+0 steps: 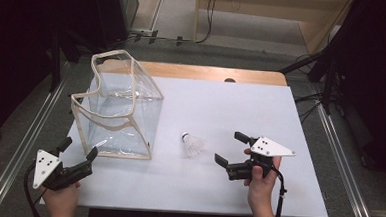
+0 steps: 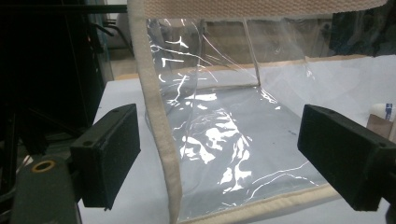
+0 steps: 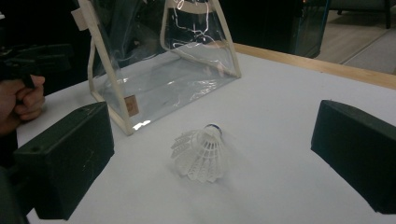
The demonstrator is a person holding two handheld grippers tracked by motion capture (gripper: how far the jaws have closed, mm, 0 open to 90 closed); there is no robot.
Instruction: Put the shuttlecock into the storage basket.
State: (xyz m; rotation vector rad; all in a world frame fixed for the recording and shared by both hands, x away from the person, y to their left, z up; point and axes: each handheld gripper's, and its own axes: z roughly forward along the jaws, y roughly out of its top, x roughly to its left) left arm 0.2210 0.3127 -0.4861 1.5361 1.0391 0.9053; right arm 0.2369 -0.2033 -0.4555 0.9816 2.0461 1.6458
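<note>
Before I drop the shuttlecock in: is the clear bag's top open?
Open. The clear bag stands upright, its beige-trimmed mouth spread wide in the high view, nothing inside. The shuttlecock lies beside it.

The bag (image 1: 121, 109) is glossy clear plastic edged with rough beige cloth webbing; the shuttlecock (image 3: 201, 156) beside it looks white plastic; the worktop (image 1: 241, 111) is matt white.

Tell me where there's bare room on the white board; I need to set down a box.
The far right stretch of the white board, beyond the white feathered shuttlecock, is bare. The left is crowded by the clear plastic beige-trimmed bag.
</note>
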